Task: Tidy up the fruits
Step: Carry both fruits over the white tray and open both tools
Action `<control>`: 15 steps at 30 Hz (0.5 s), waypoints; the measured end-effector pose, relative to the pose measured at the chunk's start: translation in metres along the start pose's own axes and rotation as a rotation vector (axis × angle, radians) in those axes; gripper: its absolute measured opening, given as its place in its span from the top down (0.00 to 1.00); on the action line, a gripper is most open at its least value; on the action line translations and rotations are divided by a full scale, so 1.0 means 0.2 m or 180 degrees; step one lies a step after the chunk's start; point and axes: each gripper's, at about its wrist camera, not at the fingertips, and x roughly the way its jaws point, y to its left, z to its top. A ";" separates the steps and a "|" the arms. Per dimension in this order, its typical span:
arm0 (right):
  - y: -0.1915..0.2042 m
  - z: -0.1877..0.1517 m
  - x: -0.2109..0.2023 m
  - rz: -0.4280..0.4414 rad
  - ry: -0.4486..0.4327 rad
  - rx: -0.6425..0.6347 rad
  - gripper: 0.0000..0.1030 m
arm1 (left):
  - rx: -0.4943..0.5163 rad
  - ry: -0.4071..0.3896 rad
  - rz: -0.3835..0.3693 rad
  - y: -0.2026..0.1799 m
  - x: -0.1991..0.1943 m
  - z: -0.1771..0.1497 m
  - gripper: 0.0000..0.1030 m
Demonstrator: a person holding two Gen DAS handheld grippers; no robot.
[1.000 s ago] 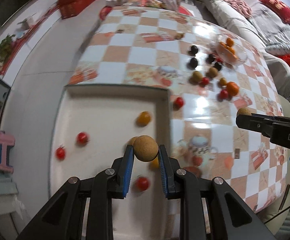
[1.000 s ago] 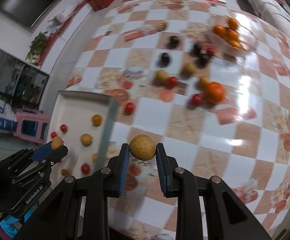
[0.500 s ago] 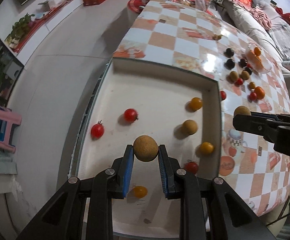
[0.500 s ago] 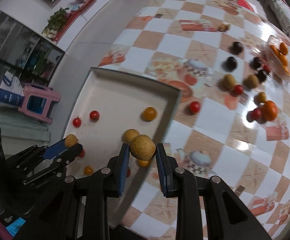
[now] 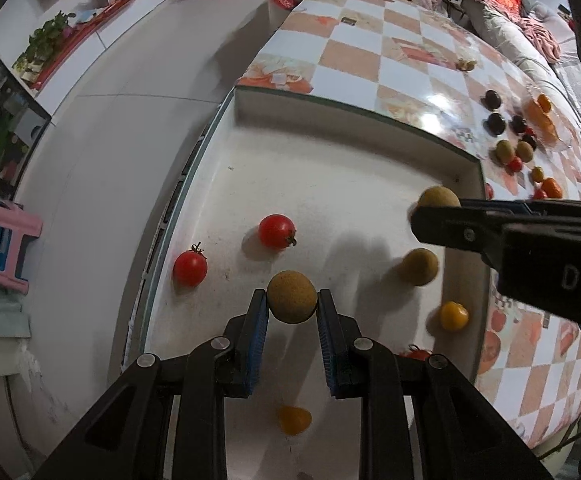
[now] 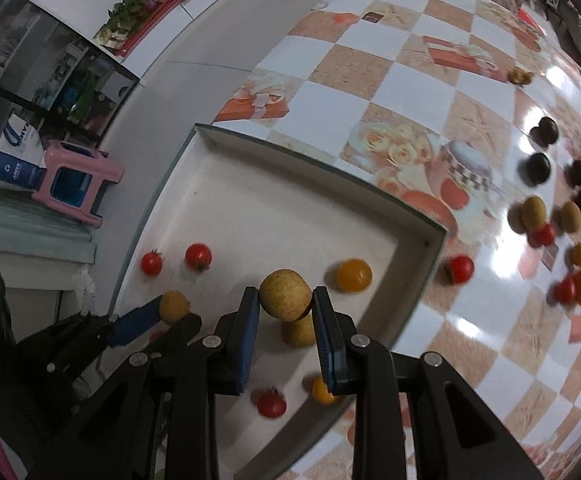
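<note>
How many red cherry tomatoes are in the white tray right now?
3. Two red cherry tomatoes lie side by side near the white tray's left wall; the third is at its near end, beneath the right gripper, which may hide more.

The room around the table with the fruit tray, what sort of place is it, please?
Most likely a home living room. A sofa piled with pillows and blankets runs beside the checkered table, a pink plastic stool stands on the pale tiled floor, and a potted plant sits on a low cabinet.
</note>
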 end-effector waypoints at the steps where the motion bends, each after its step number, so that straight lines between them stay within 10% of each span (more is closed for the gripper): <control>1: 0.00 0.02 0.02 -0.0014 0.0013 -0.0016 0.72 | -0.0006 0.0014 0.0013 0.00 0.02 0.00 0.75; 15: 0.01 0.10 0.21 -0.0141 0.0162 -0.0245 0.70 | 0.0098 0.0074 0.0159 -0.03 0.11 0.02 0.74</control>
